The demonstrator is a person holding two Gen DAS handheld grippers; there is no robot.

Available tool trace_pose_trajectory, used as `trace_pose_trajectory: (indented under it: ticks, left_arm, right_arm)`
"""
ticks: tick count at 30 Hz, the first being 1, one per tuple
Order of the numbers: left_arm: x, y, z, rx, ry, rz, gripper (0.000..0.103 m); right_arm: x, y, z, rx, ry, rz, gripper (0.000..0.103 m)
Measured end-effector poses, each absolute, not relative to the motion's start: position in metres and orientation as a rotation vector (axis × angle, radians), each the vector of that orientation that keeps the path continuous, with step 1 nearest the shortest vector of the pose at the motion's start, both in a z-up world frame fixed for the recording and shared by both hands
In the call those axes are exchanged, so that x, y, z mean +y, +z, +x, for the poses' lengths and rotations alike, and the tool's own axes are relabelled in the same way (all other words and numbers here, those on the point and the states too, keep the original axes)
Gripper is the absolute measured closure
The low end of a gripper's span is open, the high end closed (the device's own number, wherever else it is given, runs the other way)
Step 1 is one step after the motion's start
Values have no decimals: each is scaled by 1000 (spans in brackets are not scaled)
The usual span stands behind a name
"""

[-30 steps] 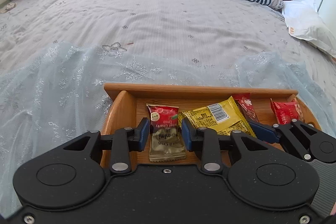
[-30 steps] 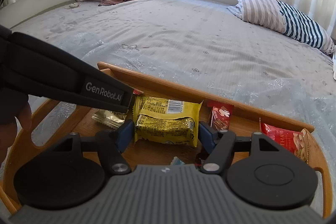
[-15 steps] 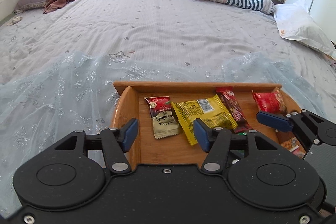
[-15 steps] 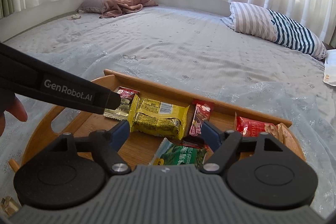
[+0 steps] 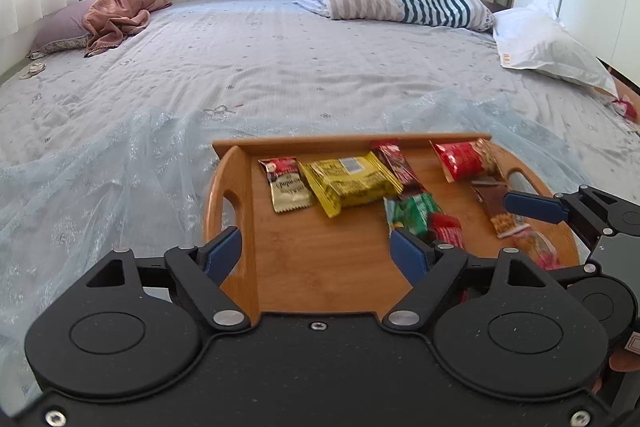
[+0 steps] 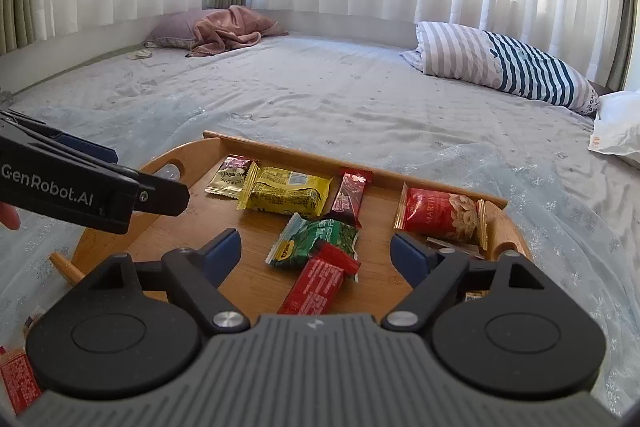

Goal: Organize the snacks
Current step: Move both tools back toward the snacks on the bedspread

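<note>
**Both grippers empty above the snack tray**

The left gripper [image 5: 316, 247] hangs over the near left part of the tray [image 5: 320, 267], jaws opening and already wide, nothing between them but bare wood. The right gripper [image 6: 316, 249] is likewise spreading wider, and its pads touch nothing; below the gap lie a green packet [image 6: 316, 239] and a red bar [image 6: 316, 287].

Further out, along the tray's back wall, sits a row: a small candy sachet [image 6: 232, 179], a yellow pack [image 6: 288, 193] just beside it, a dark red bar [image 6: 350, 195] and, well apart to the right, a red nut bag [image 6: 440, 213]. The tray rests on sheer cloth [image 5: 100, 179] spread over the bed [image 5: 280, 67].

These snacks look light and crinkly (foil and film, likely slippery), and the contents may crush. I judge a gentle pinch across the short width of a packet's body safest; flat sealed ends could slide out of the pads.
</note>
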State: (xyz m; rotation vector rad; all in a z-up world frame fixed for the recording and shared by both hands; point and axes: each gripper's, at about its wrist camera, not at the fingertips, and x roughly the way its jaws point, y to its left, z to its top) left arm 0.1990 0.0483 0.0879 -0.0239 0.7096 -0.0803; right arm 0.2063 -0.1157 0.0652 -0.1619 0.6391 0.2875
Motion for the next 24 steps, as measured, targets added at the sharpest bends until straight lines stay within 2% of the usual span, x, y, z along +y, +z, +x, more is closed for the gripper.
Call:
trace_pose_trajectory:
  ticks: [12, 24]
  left_arm:
    - [34, 78, 137, 694, -117, -10, 17]
    - [37, 76, 90, 672, -117, -24, 14]
  right_arm:
    - [-131, 66, 150, 586, 271, -151, 8]
    - [-143, 64, 113, 571, 270, -80, 0]
